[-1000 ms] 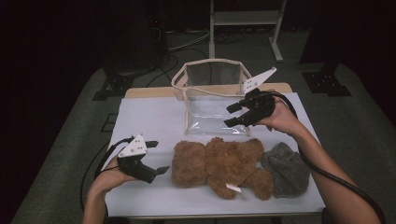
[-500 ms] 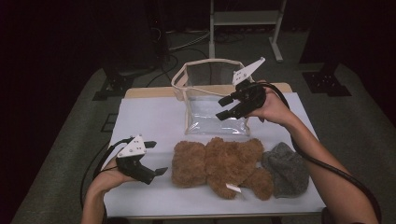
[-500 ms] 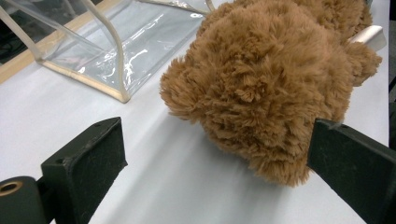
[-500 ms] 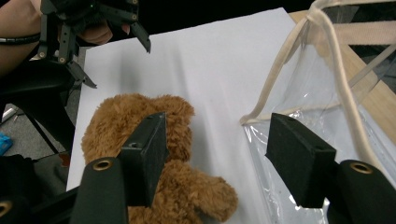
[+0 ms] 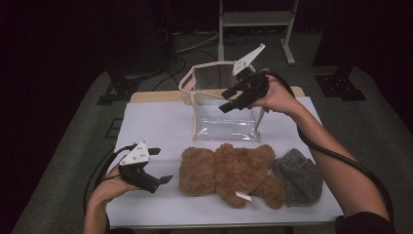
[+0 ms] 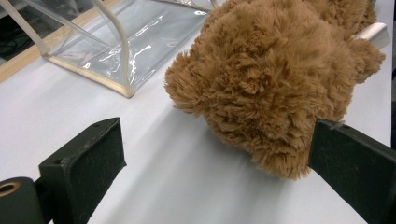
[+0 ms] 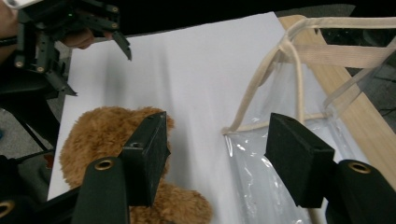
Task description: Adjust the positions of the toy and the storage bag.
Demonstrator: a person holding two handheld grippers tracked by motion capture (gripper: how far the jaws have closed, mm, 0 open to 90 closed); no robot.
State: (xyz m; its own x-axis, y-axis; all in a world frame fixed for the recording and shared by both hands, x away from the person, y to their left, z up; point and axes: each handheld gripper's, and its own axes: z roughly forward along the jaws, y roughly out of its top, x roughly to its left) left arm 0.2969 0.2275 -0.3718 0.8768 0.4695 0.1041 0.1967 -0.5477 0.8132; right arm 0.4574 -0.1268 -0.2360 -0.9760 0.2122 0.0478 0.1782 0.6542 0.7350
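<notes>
Your left gripper (image 5: 163,165) gapes empty at the fluffy brown teddy bear's (image 5: 229,173) nine o'clock and your right gripper (image 5: 225,100) hangs unclenched over the clear plastic bag (image 5: 221,119) at twelve, so a shallow pinch risks grabbing only fur while the floppy bag mouth folds shut.

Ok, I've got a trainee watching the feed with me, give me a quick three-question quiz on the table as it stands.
1. True or false: the left gripper is clamped on the teddy bear.
2. What lies on the white sheet just right of the bear in the high view?
A. a grey knitted hat
B. a red cup
C. a book
3. Where is the right gripper held, and do its jaws hold anything?

Key
1. False: its jaws stand open, the bear's head just ahead of them.
2. A, the grey hat.
3. Above the clear bag, near its cream-trimmed rim; the jaws are open and hold nothing.
</notes>
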